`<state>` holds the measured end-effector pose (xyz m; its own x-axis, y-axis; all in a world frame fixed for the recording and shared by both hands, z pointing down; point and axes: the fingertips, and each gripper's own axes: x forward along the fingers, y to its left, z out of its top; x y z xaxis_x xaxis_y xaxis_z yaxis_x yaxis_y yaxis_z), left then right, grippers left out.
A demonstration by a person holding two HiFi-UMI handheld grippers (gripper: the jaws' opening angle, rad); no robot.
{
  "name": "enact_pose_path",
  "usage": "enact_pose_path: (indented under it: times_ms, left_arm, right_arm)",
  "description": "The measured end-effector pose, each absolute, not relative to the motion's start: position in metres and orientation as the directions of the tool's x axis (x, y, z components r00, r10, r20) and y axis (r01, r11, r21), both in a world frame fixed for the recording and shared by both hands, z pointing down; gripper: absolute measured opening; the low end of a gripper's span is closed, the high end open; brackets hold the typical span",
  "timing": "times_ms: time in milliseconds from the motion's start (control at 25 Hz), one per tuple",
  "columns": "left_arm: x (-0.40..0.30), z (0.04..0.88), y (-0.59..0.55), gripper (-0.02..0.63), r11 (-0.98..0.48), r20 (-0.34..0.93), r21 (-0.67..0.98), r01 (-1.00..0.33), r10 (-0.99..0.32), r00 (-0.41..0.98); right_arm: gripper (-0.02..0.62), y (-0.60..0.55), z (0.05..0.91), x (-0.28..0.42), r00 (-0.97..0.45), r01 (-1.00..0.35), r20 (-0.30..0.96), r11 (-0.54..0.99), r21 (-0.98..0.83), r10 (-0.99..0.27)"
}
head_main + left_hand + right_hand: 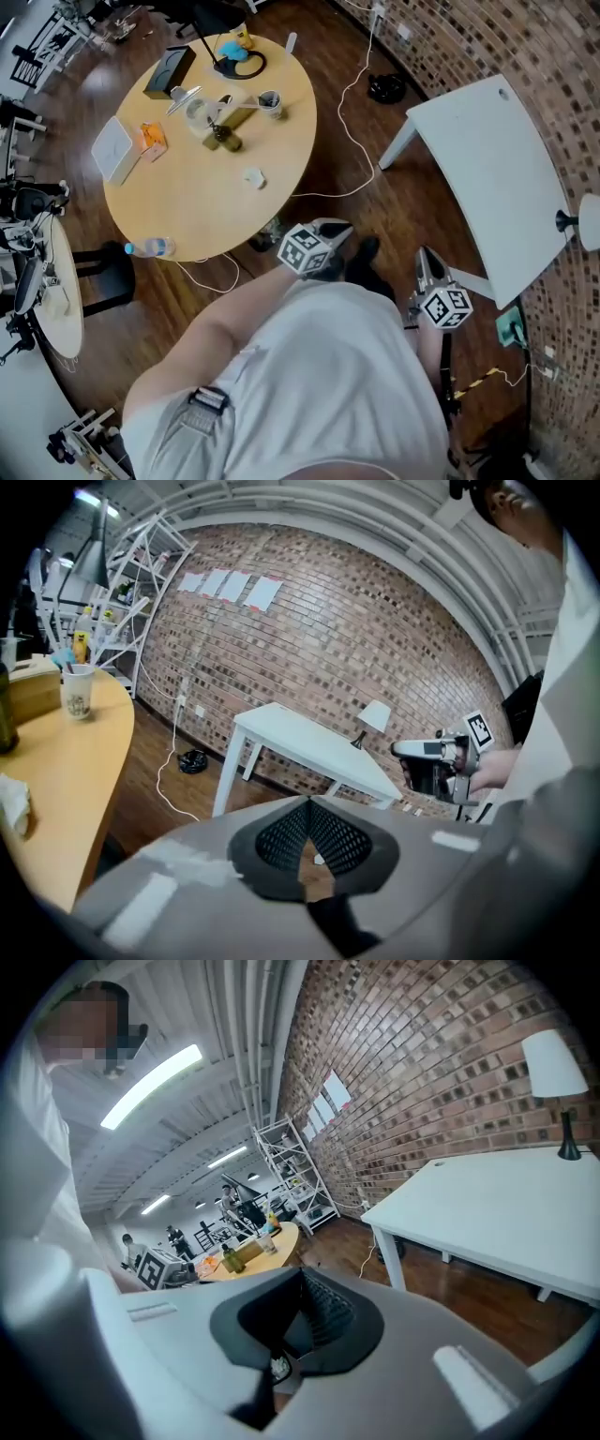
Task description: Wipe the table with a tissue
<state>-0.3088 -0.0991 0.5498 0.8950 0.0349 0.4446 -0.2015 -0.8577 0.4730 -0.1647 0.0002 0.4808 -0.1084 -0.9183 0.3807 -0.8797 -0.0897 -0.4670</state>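
A small crumpled white tissue (253,177) lies on the round wooden table (187,206), apart from both grippers; it also shows at the left edge of the left gripper view as the tissue (13,803). My left gripper (339,228) hangs over the wood floor just off the table's near edge. Its pads meet with nothing between them, as seen at the left gripper (307,827). My right gripper (427,253) is further right, beside the white table (487,178). The right gripper (298,1312) also has its pads together and empty.
The round table carries a cup (270,101), a green bottle (225,139), a black box (169,72), a white pad (112,148) and a plastic bottle (150,247) at its near edge. A white cable (352,122) trails over the floor. A lamp (553,1072) stands on the white table.
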Motion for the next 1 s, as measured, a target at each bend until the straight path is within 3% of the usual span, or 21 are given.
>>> enact_pose_path:
  times_ms: [400,680,1000]
  left_arm:
    - [-0.297,0.541,-0.193,0.006,-0.779,0.512,0.431,-0.455,-0.204,0.834]
    - [-0.329,0.534,-0.237,0.006,-0.682,0.531,0.421,-0.598,-0.349,0.772]
    - [-0.407,0.583,-0.244,0.006,-0.577,0.651,0.388,-0.718,-0.380,0.657]
  right_arm:
    - [0.009,-0.113,0.481,-0.124,-0.349,-0.875,0.337,0.175,-0.452,-0.875]
    - [0.009,-0.143,0.489,-0.098,-0.416,-0.849,0.335,0.228,-0.477,-0.846]
    - [0.008,-0.156,0.507,-0.109,-0.445,-0.831,0.374,0.220,-0.510,-0.814]
